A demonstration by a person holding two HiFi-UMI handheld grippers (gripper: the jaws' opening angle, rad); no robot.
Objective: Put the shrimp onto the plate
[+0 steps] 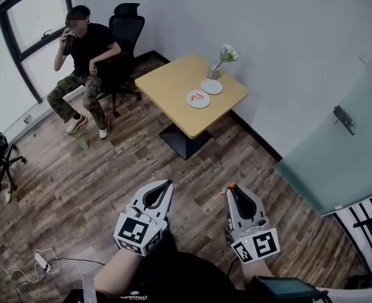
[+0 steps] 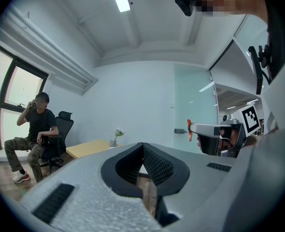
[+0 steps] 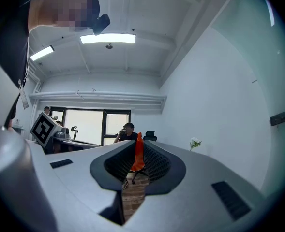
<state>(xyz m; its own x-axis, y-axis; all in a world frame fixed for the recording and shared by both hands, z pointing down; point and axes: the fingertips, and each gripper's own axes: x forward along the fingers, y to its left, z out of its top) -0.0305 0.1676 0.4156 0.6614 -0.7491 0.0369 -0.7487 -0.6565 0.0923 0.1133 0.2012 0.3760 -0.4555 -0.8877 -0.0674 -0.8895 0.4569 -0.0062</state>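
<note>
An orange shrimp (image 1: 230,185) sticks up from the tip of my right gripper (image 1: 232,190), which is shut on it; in the right gripper view the shrimp (image 3: 138,154) stands between the closed jaws. My left gripper (image 1: 168,184) is shut with nothing in it, its tips meeting in the left gripper view (image 2: 142,145). Both grippers are held low over the wooden floor, well short of the yellow table (image 1: 167,84). On that table lie a white plate (image 1: 191,103) that holds another orange shrimp (image 1: 199,96) and a second, bare white plate (image 1: 211,86).
A vase of white flowers (image 1: 222,60) stands behind the plates. A person (image 1: 81,62) sits on a black office chair (image 1: 126,36) left of the table. A frosted glass door (image 1: 337,150) is at the right, and a power strip with cables (image 1: 42,259) lies at the lower left.
</note>
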